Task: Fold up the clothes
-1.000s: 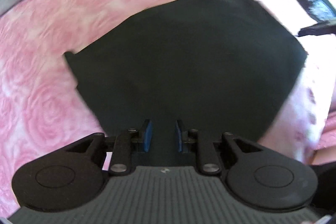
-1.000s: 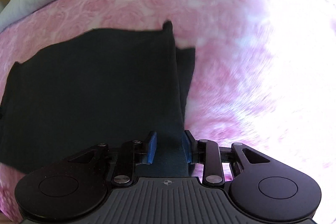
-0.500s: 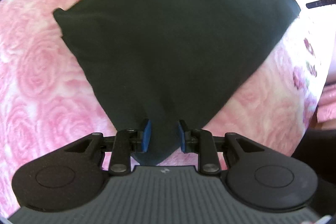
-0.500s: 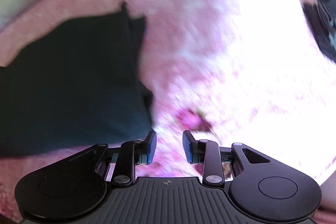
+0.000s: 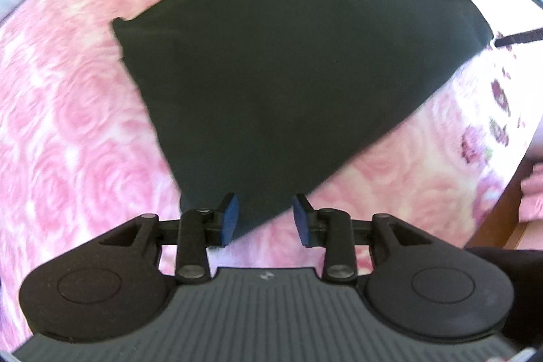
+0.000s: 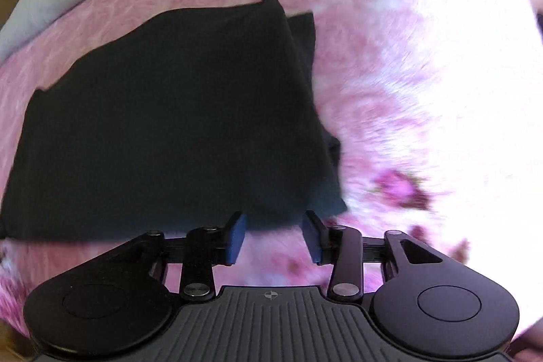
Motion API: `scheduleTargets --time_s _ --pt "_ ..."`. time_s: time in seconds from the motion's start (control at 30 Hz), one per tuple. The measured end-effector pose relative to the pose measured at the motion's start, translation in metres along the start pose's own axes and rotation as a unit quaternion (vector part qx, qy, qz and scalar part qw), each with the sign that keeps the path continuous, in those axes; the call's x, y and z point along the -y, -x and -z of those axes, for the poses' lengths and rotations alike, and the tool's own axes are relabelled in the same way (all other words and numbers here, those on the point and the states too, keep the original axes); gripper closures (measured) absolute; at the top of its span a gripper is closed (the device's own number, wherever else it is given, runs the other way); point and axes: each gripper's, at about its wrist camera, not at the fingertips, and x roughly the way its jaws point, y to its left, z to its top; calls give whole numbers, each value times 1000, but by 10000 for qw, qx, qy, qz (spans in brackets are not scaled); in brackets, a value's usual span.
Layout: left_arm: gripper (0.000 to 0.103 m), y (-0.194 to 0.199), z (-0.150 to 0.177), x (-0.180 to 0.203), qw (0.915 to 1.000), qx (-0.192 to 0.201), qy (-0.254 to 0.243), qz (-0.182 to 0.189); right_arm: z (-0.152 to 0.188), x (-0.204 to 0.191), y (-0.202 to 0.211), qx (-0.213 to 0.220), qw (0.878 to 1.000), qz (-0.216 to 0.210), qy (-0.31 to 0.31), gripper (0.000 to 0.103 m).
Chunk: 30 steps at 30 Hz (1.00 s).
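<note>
Both grippers' jaws now parted, released from black garment (image 5: pixel 298 63) on pink bedspread (image 5: pixel 68 124).

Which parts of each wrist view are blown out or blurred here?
Right wrist view: the pink rose bedspread washes out to near white across the right side, with streaky motion blur; the black garment shows almost no fold detail. Left wrist view: exposure is more even, only the top right corner clips; the garment's edges are softly smeared, and fisheye bending curves the bed's far edge.
</note>
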Motion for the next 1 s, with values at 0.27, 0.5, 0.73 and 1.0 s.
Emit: scheduleTargets --time_s 0.27,0.5,0.73,1.0 --pt "54 57 27 15 9987 296 353 -232 46 -2 47 -138 9995 -193 -216 41" --pt "52 79 31 37 9987 455 -89 -233 73 -26 81 -104 9988 -406 -253 38" --pt "47 86 6 38 9938 688 -869 71 77 -62 104 -170 9996 110 -173 35" --pt "46 83 -8 2 9746 832 -2005 547 76 -128 114 -47 9963 848 -96 33"
